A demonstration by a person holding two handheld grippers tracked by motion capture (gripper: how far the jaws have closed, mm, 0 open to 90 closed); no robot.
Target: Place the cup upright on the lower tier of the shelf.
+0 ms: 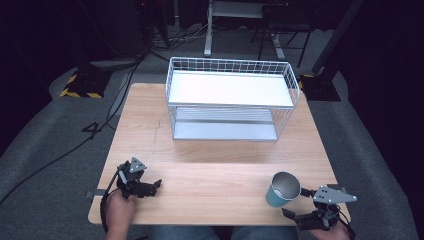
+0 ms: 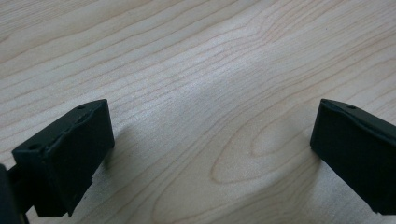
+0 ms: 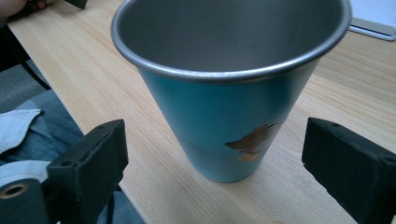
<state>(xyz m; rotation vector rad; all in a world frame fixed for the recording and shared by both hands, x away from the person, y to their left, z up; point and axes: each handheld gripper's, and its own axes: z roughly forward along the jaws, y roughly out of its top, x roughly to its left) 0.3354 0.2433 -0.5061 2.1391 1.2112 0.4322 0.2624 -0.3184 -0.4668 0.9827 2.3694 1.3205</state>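
A teal metal cup (image 1: 282,189) with a silver inside stands upright near the table's front right corner. In the right gripper view the cup (image 3: 233,107) is just ahead of the two black jaws, which stand wide apart on either side of it without touching it. My right gripper (image 1: 296,202) is open, low at the front right edge. Near the front left corner my left gripper (image 1: 156,186) rests low over bare wood. Its jaws are wide apart with nothing between them, so the left gripper (image 2: 212,140) is open.
A white wire rack (image 1: 231,97) with two shelves stands at the back middle of the wooden table (image 1: 215,160). Beyond the table are a desk frame and cables on a grey floor. A person's legs show under the front edge.
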